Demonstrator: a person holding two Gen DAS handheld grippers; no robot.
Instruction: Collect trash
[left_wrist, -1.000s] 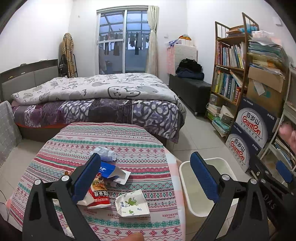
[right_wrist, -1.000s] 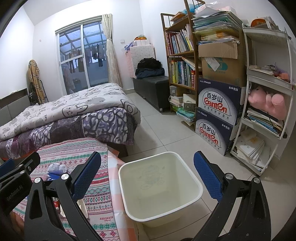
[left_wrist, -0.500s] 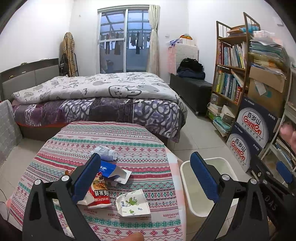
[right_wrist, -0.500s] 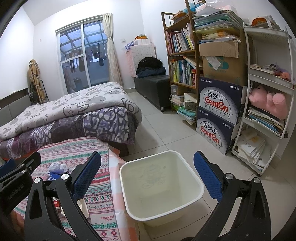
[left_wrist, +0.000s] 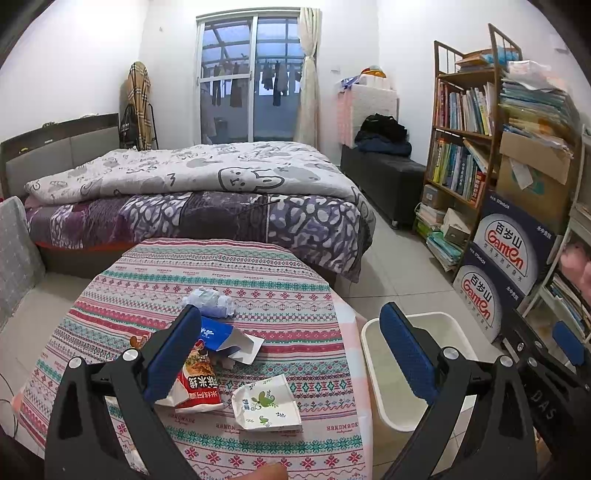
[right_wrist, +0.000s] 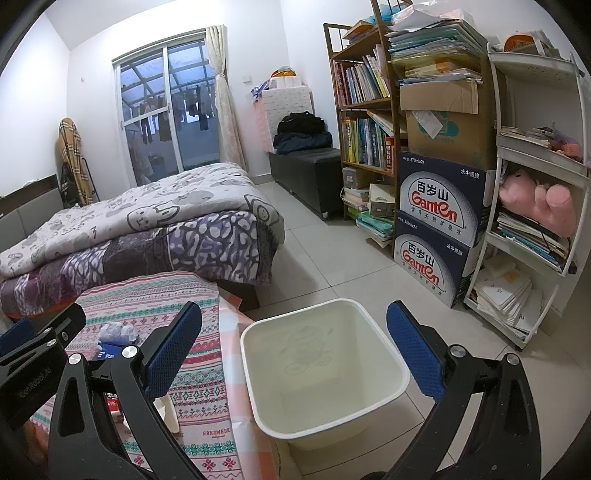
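Trash lies under your left tongs (left_wrist: 291, 354), both pairs released; bin (right_wrist: 325, 373) sits beneath right tongs (right_wrist: 295, 350).

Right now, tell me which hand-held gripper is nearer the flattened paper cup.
Left. The left hand-held gripper hovers over the flattened paper cup; the right hand-held gripper hangs above the white bin.

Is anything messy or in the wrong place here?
Yes. Trash litters the table: a crumpled tissue, a torn blue packet, a red snack bag and a flattened paper cup. The bin beside it looks empty.
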